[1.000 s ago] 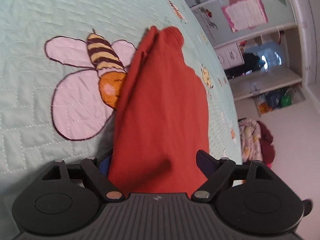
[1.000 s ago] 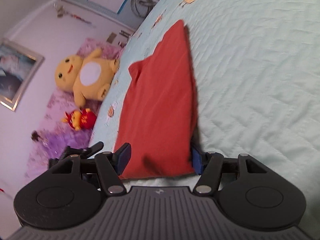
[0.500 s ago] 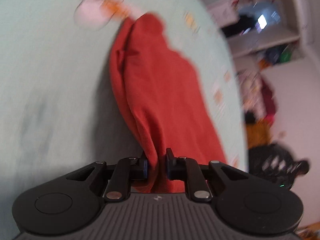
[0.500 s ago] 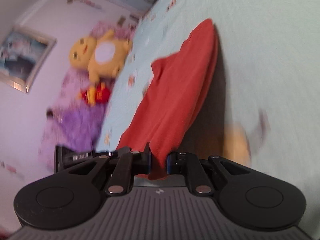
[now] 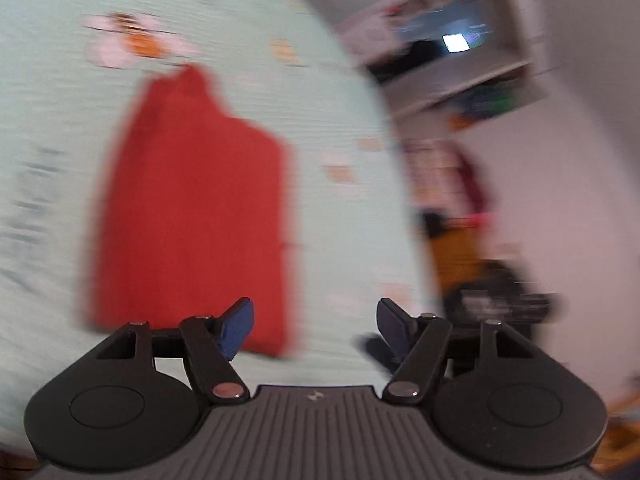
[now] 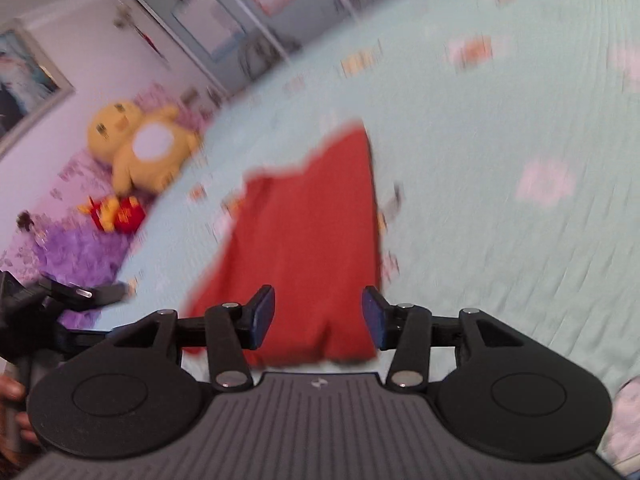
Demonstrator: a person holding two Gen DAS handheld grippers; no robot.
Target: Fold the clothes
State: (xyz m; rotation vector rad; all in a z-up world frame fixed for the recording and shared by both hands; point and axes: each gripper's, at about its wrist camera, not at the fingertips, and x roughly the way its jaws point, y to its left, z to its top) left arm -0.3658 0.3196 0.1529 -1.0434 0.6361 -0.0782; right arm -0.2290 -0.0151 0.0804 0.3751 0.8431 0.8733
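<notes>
Right — both tongs have just let go. The left gripper (image 5: 312, 322) has its jaws spread w/ nothing between them; they've just been opening. The red garment (image 5: 192, 216) lies flat on the mint quilt (image 5: 60, 120), ahead of the gripper and slightly to the side, not touching its blue pads (image 5: 238, 326). The right gripper (image 6: 318, 318) is likewise parted, jaws just opened, cloth lying beyond them rather than pinched. The garment (image 6: 304, 248) looks folded lengthwise into a narrow strip, one end pointed toward the far side of the bed. A yellow plush toy (image 6: 140, 148) sits well apart by the wall.

Judgement: release step is done. To do it well, back off cleanly w/o snagging the near hem, then check edges are aligned before re-gripping the near end for a crosswise fold. Pics are motion-blurred, so small wrinkles can't be judged.
</notes>
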